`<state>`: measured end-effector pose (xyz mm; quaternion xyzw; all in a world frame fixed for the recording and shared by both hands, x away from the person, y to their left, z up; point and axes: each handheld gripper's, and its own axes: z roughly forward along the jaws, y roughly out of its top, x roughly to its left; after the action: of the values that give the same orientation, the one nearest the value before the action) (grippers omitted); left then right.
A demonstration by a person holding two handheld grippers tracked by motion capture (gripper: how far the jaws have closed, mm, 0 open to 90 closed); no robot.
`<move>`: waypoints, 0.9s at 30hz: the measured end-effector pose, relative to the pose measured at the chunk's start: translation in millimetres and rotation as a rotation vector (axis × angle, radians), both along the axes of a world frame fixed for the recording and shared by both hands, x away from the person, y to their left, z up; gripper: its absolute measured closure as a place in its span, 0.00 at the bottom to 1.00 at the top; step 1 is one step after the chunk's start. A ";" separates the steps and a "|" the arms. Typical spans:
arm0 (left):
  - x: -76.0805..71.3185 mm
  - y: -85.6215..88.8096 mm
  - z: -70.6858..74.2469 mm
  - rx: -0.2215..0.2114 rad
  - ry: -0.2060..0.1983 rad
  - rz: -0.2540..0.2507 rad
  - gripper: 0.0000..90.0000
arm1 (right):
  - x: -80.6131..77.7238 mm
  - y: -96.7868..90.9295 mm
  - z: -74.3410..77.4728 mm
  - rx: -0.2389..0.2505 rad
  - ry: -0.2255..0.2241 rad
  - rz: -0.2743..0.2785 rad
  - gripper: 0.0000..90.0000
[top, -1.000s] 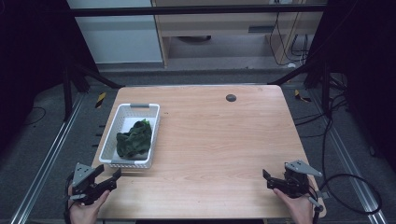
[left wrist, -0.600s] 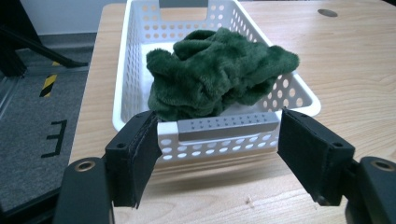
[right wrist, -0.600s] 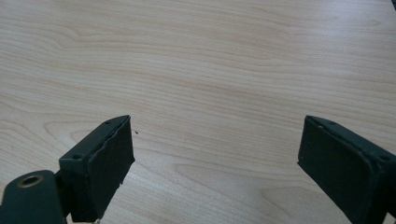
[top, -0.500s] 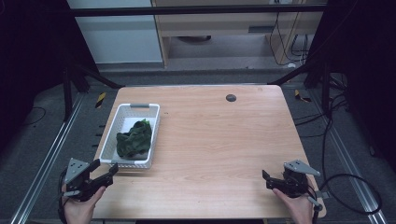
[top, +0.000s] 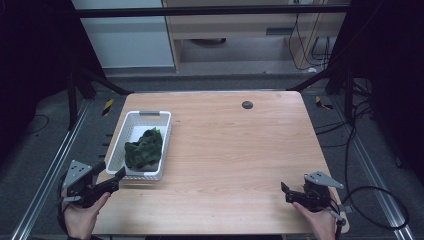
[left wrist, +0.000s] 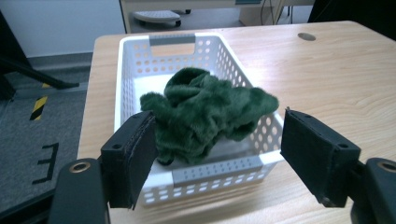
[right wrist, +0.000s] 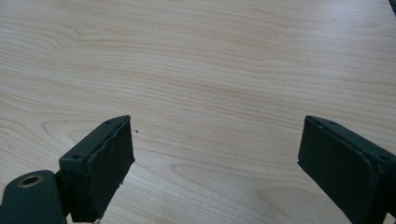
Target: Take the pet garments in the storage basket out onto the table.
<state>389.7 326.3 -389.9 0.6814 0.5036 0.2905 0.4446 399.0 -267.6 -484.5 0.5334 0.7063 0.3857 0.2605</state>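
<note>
A white basket (top: 142,145) sits by the bench's (top: 240,165) left edge, long side running toward the far edge, with a crumpled green cloth (top: 144,150) inside, bunched toward its near end. The left gripper (top: 107,180) hangs at the bench's near left corner, just short of the basket's near wall; its jaws are spread wide and empty. In the left gripper view the cloth (left wrist: 205,116) lies beyond and between the jaws, behind the basket's (left wrist: 219,170) near wall. The right gripper (top: 286,192) rests at the near right corner, well apart from the basket, jaws spread over bare wood.
</note>
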 end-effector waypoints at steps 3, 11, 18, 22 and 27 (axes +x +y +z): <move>6.0 -2.6 2.5 0.000 0.007 -0.017 0.28 | 0.0 -0.9 -0.2 0.002 0.002 -0.002 0.11; 24.9 -7.9 4.2 0.018 0.055 -0.035 0.25 | 0.5 -1.3 0.3 0.005 0.005 0.001 0.11; 42.5 -12.2 7.1 0.027 0.086 -0.036 0.23 | 1.3 -0.9 -0.4 0.014 0.020 0.004 0.11; 49.4 -15.0 6.9 0.040 0.100 -0.030 0.23 | 1.6 -1.2 -0.7 0.012 0.021 0.008 0.10; 59.1 -18.9 4.0 0.054 0.119 -0.023 0.23 | 1.7 -1.2 -0.2 0.013 0.018 0.011 0.10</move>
<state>448.8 307.4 -385.9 0.7149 0.5134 0.2579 0.3985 400.7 -268.8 -484.7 0.5348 0.7091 0.3868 0.2483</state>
